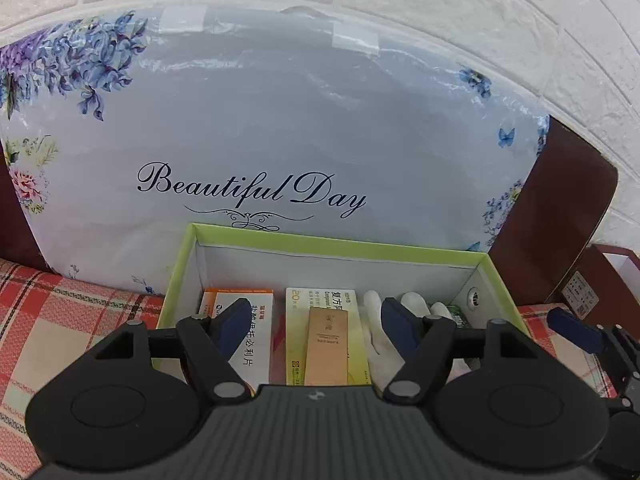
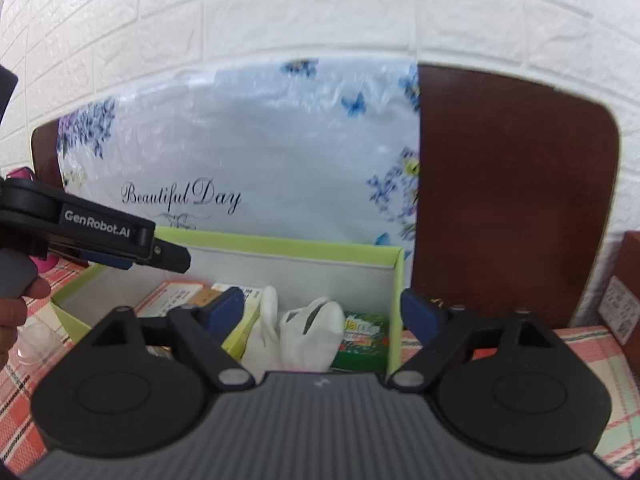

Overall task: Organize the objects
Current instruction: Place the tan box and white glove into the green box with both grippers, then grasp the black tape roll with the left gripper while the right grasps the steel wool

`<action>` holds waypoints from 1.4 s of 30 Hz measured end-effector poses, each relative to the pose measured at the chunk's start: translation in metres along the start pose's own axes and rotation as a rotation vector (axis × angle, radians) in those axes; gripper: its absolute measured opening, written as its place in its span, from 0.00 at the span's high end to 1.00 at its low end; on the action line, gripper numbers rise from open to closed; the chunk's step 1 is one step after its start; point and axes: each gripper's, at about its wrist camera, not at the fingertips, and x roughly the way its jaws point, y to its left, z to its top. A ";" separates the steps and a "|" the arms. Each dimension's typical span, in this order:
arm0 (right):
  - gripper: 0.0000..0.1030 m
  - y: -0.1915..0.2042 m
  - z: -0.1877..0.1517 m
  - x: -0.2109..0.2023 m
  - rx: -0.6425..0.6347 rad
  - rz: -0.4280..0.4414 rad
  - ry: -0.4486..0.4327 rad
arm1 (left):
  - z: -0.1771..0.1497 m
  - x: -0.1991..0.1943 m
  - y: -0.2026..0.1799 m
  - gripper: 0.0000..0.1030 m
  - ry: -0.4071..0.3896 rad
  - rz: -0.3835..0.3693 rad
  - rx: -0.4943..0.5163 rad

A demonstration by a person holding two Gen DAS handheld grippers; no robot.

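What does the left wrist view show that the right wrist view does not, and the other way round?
Only the left wrist view shows the slim tan box lying on the yellow-green medicine box, and the whole orange-and-white box.

Only the right wrist view shows the green packet clearly, the left gripper's side, with its fingers hidden there, and the hand holding it.

Both show the green-rimmed box, the white gloves, the "Beautiful Day" cushion, the checked cloth, the white brick wall, and open, empty jaws.

Near ends of orange box [image 1: 240, 332] and yellow box [image 1: 320, 320] hidden behind gripper body. Green packet [image 2: 366, 334] print blurred. Hand [image 2: 16, 312] cut off at frame edge.
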 end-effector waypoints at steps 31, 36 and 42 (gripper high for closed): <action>0.00 0.009 -0.072 -0.164 0.139 -0.038 0.053 | -0.136 -0.130 -0.033 0.18 0.059 0.106 0.060; 0.00 0.012 -0.082 -0.166 0.147 -0.040 0.085 | -0.144 -0.130 -0.026 0.18 0.075 0.122 0.053; 0.00 0.020 -0.096 -0.164 0.129 -0.021 0.125 | -0.159 -0.126 -0.009 0.18 0.112 0.147 0.034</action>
